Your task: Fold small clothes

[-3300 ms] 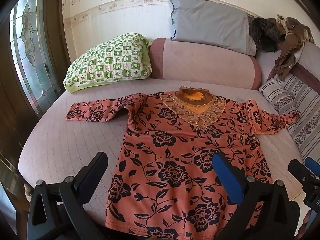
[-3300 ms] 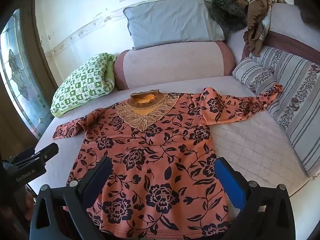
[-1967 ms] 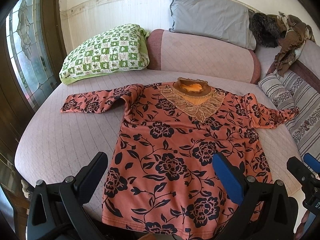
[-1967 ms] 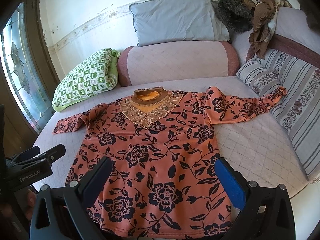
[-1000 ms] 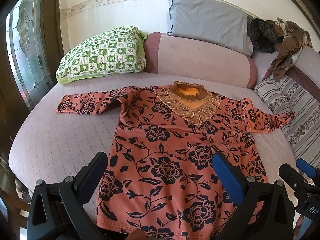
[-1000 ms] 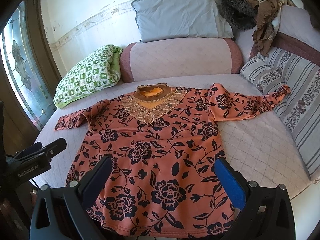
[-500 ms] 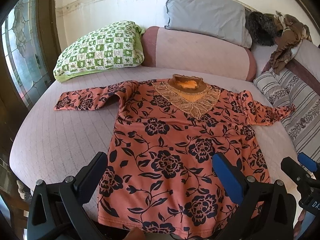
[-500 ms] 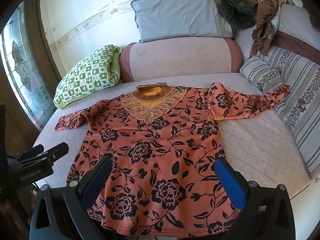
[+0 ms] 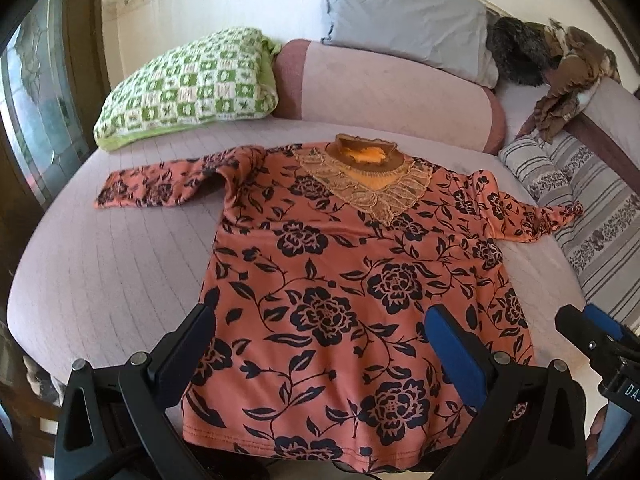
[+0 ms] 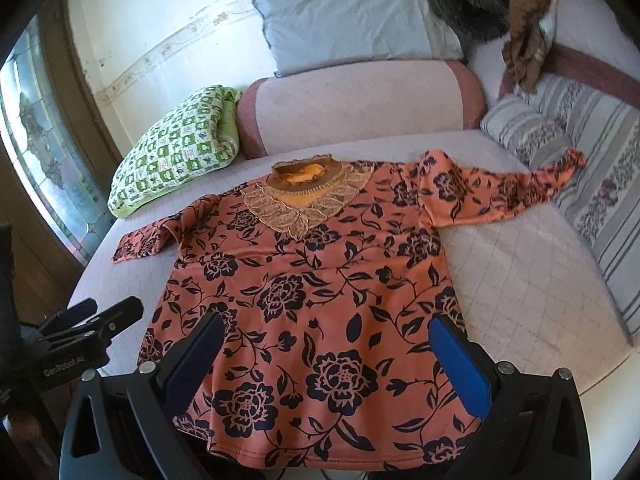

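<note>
An orange long-sleeved top with black flowers (image 9: 340, 280) lies flat and face up on the pink bed, also in the right wrist view (image 10: 312, 280). Its lace collar (image 9: 364, 176) points to the far side. The left sleeve (image 9: 160, 188) and the right sleeve (image 10: 500, 196) are spread out sideways. My left gripper (image 9: 320, 340) is open and empty above the hem. My right gripper (image 10: 324, 344) is open and empty above the hem too, and it shows at the right edge of the left wrist view (image 9: 592, 336).
A green checked pillow (image 9: 188, 88) lies at the far left. A pink bolster (image 9: 384, 92) and a grey pillow (image 9: 404, 20) stand behind the top. Striped cushions (image 10: 592, 168) line the right side. Brown clothes (image 10: 524, 20) hang at the back right. A window (image 9: 36, 100) is at the left.
Both grippers have drifted a little over the hem. The top has not moved and both grippers stay open.
</note>
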Action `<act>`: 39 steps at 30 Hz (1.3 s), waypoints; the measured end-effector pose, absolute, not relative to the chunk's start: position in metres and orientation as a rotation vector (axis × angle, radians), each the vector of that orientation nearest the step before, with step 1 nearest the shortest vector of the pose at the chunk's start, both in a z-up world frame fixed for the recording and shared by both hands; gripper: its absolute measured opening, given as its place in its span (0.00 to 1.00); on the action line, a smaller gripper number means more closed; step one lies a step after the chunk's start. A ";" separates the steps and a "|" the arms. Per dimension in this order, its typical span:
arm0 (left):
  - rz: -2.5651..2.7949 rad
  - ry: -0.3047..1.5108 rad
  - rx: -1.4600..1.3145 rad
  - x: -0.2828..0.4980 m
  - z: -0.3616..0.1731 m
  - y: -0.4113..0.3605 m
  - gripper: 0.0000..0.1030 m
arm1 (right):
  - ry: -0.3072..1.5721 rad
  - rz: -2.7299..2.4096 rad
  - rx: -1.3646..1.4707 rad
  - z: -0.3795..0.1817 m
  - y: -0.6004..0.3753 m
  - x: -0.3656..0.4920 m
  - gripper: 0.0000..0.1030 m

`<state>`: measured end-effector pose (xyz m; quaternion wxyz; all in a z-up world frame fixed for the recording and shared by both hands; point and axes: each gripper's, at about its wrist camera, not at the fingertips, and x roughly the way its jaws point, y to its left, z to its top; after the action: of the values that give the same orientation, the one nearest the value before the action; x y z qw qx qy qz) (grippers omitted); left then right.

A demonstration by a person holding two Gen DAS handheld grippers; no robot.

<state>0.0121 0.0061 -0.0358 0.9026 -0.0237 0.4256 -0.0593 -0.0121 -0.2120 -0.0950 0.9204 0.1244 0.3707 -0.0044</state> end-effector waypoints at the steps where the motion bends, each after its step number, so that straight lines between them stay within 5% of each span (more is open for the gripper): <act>1: -0.120 0.885 -0.057 0.013 -0.037 0.008 1.00 | 0.769 -0.012 0.267 -0.097 -0.214 -0.012 1.00; 14: -0.120 0.853 -0.065 0.021 -0.038 0.011 1.00 | 0.643 -0.143 0.406 -0.096 -0.289 -0.009 1.00; 24: -0.088 0.944 -0.060 0.040 -0.080 0.030 1.00 | 0.700 -0.233 1.018 -0.191 -0.467 0.019 0.99; 28: -0.026 0.977 -0.047 0.055 -0.103 0.041 1.00 | 0.676 -0.301 0.987 -0.192 -0.506 0.030 0.91; 32: 0.005 0.995 -0.073 0.068 -0.116 0.048 1.00 | 0.632 -0.386 0.917 -0.180 -0.542 0.057 0.71; 39: 0.027 0.994 -0.031 0.077 -0.122 0.052 1.00 | 0.560 -0.590 0.849 -0.170 -0.609 0.136 0.71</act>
<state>0.0766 0.0516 -0.1221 0.8787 -0.0147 0.4769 0.0131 0.1359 -0.6092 -0.1695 0.8321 0.4007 0.2639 -0.2783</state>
